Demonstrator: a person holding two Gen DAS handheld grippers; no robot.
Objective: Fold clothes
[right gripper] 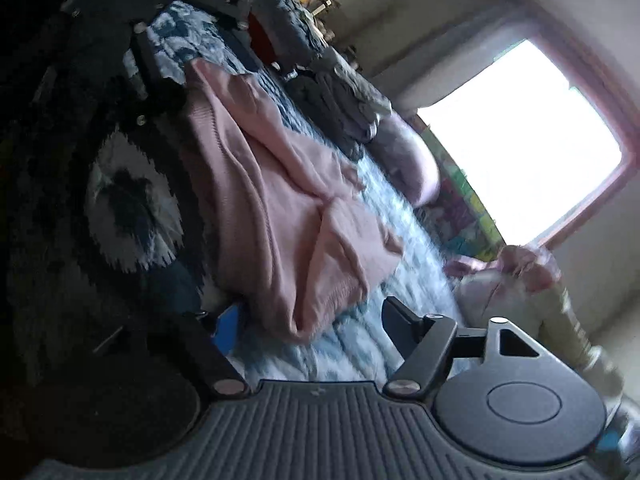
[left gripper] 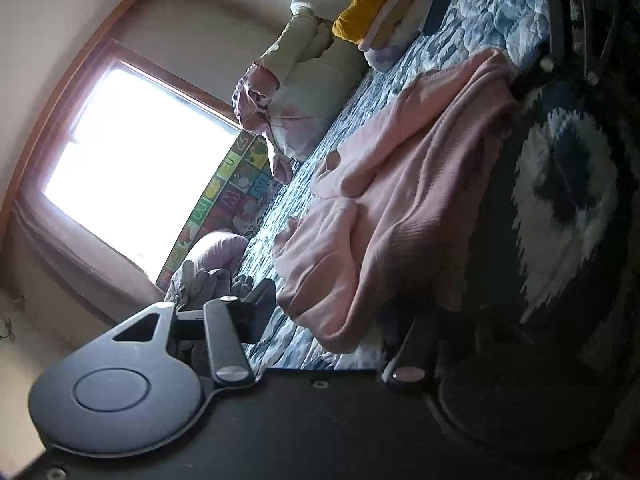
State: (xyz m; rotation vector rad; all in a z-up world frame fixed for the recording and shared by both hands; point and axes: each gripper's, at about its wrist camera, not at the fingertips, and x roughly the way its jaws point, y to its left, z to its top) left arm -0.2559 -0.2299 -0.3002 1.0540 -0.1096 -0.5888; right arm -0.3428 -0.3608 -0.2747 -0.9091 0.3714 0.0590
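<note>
Left gripper and right gripper: both jaws spread wide, holding nothing. Pink sweater lies rumpled on blue quilt, beside both. Step: reaching. Next: pinch opposite hem corners.

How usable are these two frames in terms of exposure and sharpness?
Left wrist view: sharp, but the window is blown out white, and the dark patterned fabric nearby sits in deep shadow. Right wrist view: motion-blurred across the pink garment and bedspread, window overexposed; both show strong fisheye curvature.
</note>
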